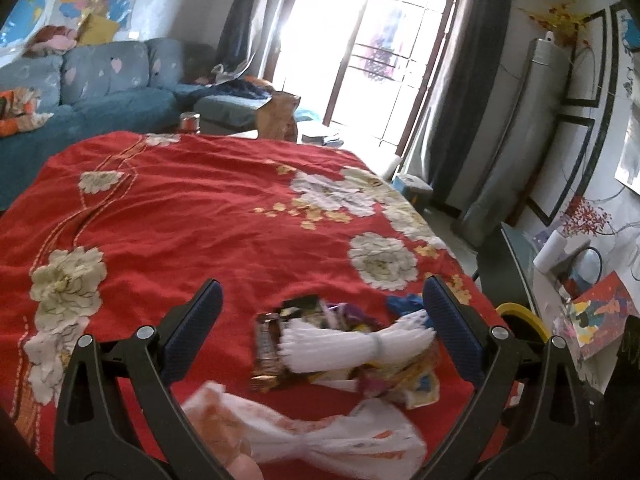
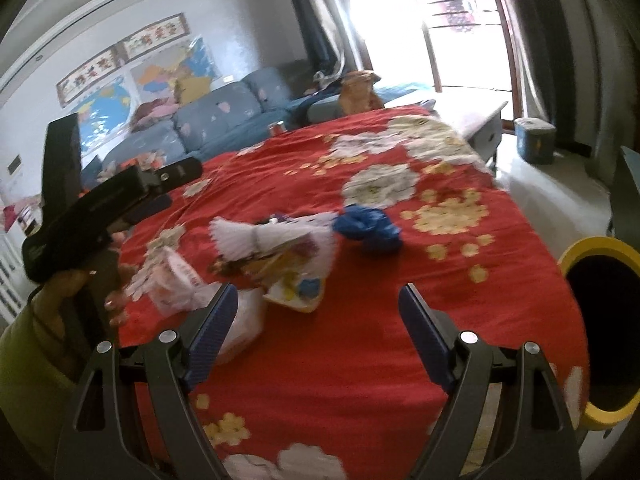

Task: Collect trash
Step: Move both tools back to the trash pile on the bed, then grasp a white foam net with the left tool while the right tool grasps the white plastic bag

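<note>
Nearest the left gripper (image 1: 322, 316), whose jaws stand wide and empty, lies a white tissue (image 1: 320, 436) printed in orange, blurred, its long axis running crosswise between the two fingers at their base. Just beyond it sits the trash pile: a brown wrapper (image 1: 266, 352) on the left, a white straw bundle (image 1: 356, 346) tied at its middle and lying crosswise, and a yellow wrapper (image 1: 404, 380) under the bundle's right end. A blue crumple (image 1: 404, 304) lies at the far right of the pile, beside the right finger's tip. The whole pile falls within the gap of the open jaws, straight ahead.

The right gripper (image 2: 316, 304) is likewise wide and holds nothing. From its view the pile lies ahead and to the left of centre; bare red cloth (image 2: 360, 360) fills the space between its fingers, and the blue crumple (image 2: 368, 226) sits farther ahead. A hand (image 2: 76, 280) in a green sleeve carries the left gripper at the left edge, close over the tissue.

A yellow-rimmed bin (image 2: 600, 328) stands at the right edge of the table, just beside the cloth.

Judgement: the left gripper is nearer the pile and better aligned; the right gripper is nearer the bin. Farther off are a blue sofa (image 1: 100, 80) and a bright window (image 1: 372, 40).
</note>
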The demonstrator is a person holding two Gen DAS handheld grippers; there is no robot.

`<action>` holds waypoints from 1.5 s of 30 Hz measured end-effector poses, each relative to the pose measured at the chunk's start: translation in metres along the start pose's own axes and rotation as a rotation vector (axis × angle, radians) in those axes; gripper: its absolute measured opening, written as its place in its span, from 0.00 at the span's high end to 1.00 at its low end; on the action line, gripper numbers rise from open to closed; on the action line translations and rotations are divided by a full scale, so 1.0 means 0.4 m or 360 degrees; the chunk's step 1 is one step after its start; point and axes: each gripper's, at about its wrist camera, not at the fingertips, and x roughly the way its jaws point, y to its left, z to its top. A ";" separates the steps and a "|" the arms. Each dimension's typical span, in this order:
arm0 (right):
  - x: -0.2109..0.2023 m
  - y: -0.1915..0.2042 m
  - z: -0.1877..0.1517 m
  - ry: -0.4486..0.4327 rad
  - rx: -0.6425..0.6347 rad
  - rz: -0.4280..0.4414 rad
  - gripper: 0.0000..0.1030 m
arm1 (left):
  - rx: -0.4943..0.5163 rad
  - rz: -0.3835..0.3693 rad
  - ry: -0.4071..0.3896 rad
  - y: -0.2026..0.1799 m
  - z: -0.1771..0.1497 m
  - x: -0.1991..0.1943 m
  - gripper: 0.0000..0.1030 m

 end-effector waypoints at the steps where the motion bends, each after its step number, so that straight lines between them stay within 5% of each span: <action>1: 0.006 0.008 -0.001 0.0012 -0.0005 0.0012 0.23 | 0.0002 0.0003 0.0010 0.006 0.001 0.000 0.11; 12: 0.079 0.087 -0.012 0.0143 -0.0081 0.0127 0.23 | -0.0015 -0.0047 0.0099 0.072 -0.013 0.002 0.18; 27: 0.162 0.104 -0.037 0.0299 -0.0036 0.0196 0.46 | 0.0042 -0.0191 0.0247 0.039 -0.058 0.067 0.33; 34: 0.173 0.095 -0.047 0.0331 0.0005 0.0237 0.55 | -0.0003 -0.0244 0.0281 0.041 -0.072 0.083 0.52; 41: 0.173 0.096 -0.051 0.0348 -0.0001 0.0277 0.66 | -0.0039 -0.0304 0.0305 0.041 -0.074 0.085 0.56; 45: 0.168 0.101 -0.056 0.0349 -0.0019 0.0281 0.68 | -0.0048 -0.0328 0.0331 0.037 -0.077 0.090 0.74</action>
